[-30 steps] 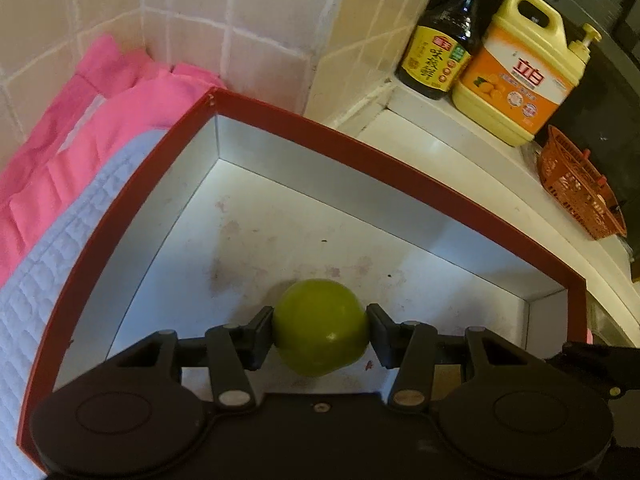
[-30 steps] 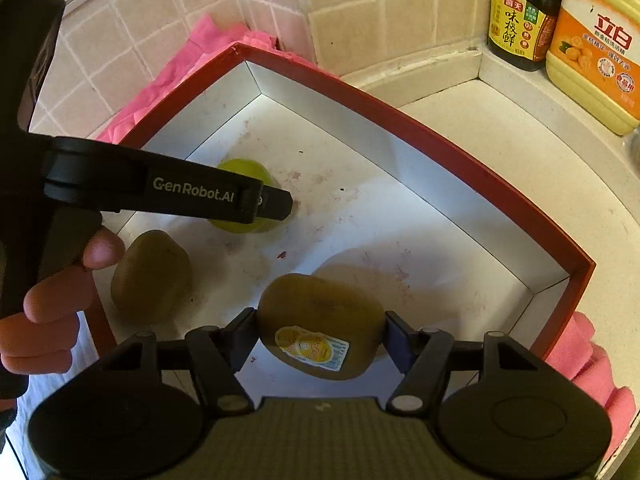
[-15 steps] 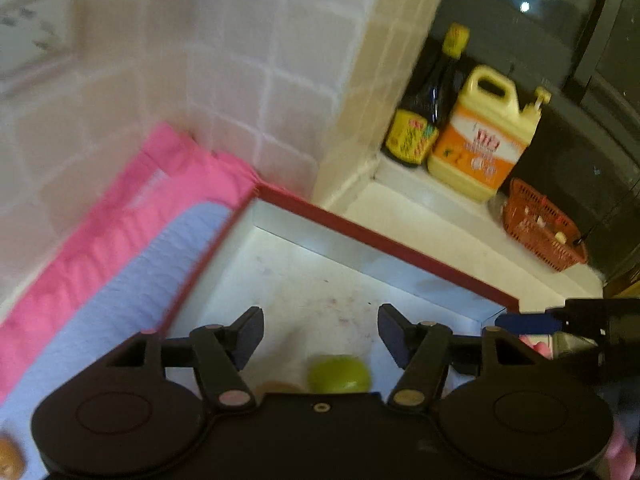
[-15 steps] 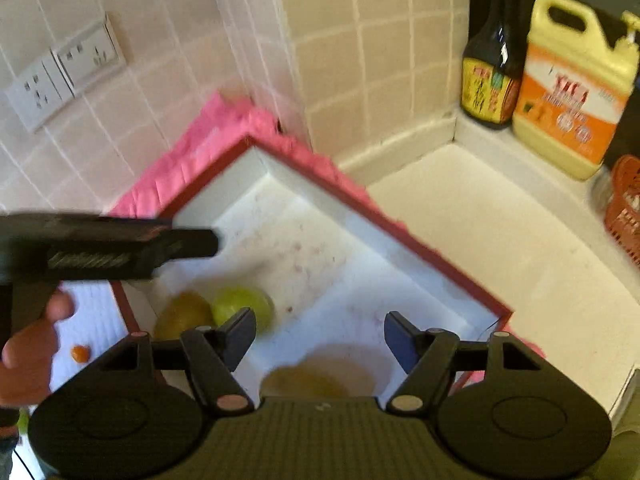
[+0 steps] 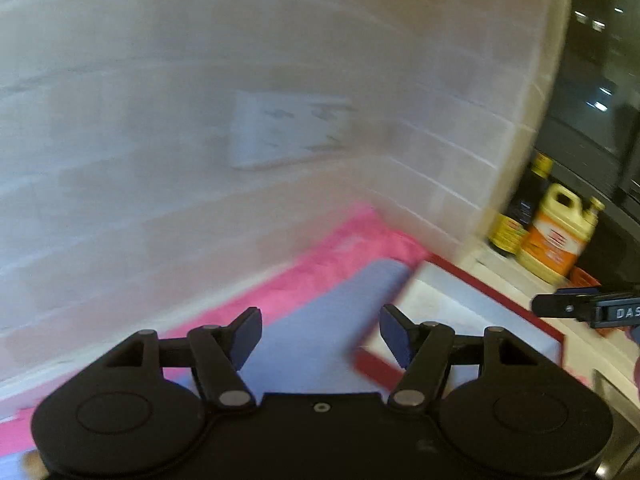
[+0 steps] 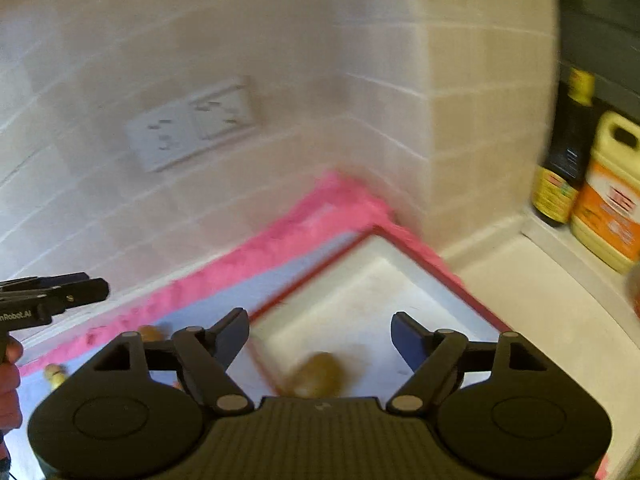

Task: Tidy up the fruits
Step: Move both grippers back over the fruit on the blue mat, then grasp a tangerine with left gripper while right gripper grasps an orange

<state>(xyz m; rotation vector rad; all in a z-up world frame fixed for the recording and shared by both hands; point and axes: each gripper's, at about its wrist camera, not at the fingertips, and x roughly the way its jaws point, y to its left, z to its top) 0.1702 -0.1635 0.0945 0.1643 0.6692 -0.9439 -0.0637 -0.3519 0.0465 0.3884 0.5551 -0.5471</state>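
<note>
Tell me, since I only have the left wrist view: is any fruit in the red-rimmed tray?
Observer: Yes. The right wrist view shows one brownish fruit lying inside the tray, close to its near-left rim.
Operator: Is the right gripper holding it?
Observer: No. The right gripper has its fingers wide apart above the tray with nothing between them. Its jaws have just been opening.
Operator: Anything lying outside the tray?
Observer: Two small yellowish pieces lie on the lavender mat, left of the tray. They are too blurred to name.
</note>
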